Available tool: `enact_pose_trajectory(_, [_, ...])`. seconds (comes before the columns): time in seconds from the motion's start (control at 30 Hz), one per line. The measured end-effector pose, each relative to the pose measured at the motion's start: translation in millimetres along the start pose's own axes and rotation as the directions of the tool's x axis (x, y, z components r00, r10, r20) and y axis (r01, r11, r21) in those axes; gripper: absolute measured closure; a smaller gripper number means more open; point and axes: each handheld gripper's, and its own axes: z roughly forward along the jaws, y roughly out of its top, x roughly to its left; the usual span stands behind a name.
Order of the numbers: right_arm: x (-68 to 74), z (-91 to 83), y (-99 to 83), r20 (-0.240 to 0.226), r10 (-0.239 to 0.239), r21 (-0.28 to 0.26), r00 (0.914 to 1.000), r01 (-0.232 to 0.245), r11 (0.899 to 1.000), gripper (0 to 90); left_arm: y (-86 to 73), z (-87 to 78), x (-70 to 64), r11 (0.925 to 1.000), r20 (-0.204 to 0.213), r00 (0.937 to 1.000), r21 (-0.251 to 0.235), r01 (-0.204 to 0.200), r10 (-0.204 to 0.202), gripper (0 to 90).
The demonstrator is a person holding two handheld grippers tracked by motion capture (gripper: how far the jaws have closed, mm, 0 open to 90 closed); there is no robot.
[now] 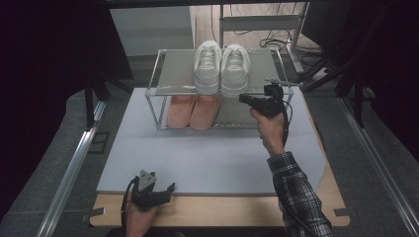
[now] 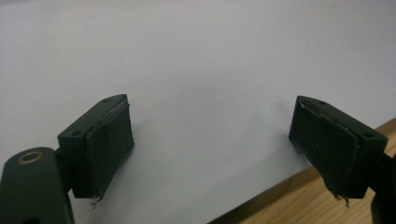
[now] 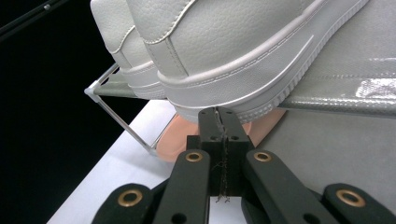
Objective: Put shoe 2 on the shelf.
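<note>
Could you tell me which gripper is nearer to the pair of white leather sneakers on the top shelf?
Right. The right gripper sits just below the heel of the white leather sneakers at the metal shoe rack; the left gripper rests far back at the table's near edge.

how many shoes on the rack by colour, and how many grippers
white shoes: 2, side by side on the top shelf of the rack
pink shoes: 2, side by side on the lower shelf
grippers: 2, the left gripper with jaws apart, the right gripper with jaws together
total: 4 shoes, 2 grippers, 6 things
</note>
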Motion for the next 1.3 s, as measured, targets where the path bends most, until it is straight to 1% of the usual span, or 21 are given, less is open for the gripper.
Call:
enact_pose_trajectory(0.3, [3.7,7.0,0.3,0.018,-0.004,-0.012,0.9998,0.005,1.0,89.8,0.0,0.0,0.0,1.0,0.0,1.0,0.0,0.0,0.0,13.4])
enact_pose_trajectory(0.57, [2.4,4.4,0.1,0.001,0.0,0.0,1.0,0.0,1.0,89.6,-0.1,0.0,0.0,1.0,0.0,1.0,0.0,0.0,0.0,13.4])
enact_pose_trajectory(0.7, [2.8,3.1,-0.5,-0.004,-0.009,0.005,1.0,0.009,1.0,89.5,-0.1,0.0,0.0,1.0,0.0,1.0,0.0,0.0,0.0,13.4])
enact_pose_trajectory(0.9, [5.3,-3.1,-1.2,0.001,-0.038,0.017,0.9993,0.038,0.999,83.1,-0.1,0.0,0.0,1.0,0.0,1.0,0.0,0.0,0.0,13.3])
enact_pose_trajectory(0.97, [5.6,-5.1,-1.5,0.002,-0.045,0.02,0.999,0.045,0.999,79.8,-0.1,0.0,-0.1,1.0,0.0,1.0,-0.001,0.0,0.0,13.3])
enact_pose_trajectory(1.07, [6.0,-8.0,-2.9,0.016,-0.067,0.026,0.9977,0.066,0.997,76.2,-0.1,0.0,-0.1,1.0,0.0,1.0,-0.001,0.0,0.0,13.4])
enact_pose_trajectory(1.1, [6.0,-8.0,-2.9,0.016,-0.067,0.026,0.9977,0.066,0.997,76.2,-0.1,0.0,-0.1,1.0,0.0,1.0,-0.001,0.0,0.0,13.4])
enact_pose_trajectory(1.13, [5.7,-9.3,-4.5,0.017,-0.08,0.033,0.9966,0.079,0.996,72.4,-0.1,0.0,-0.1,1.0,0.0,1.0,-0.001,0.0,0.0,13.4])
enact_pose_trajectory(1.3, [5.3,-14.3,-9.1,0.028,-0.112,0.039,0.9933,0.111,0.993,62.4,-0.1,0.0,0.0,1.0,0.0,1.0,-0.001,0.001,-0.001,13.4])
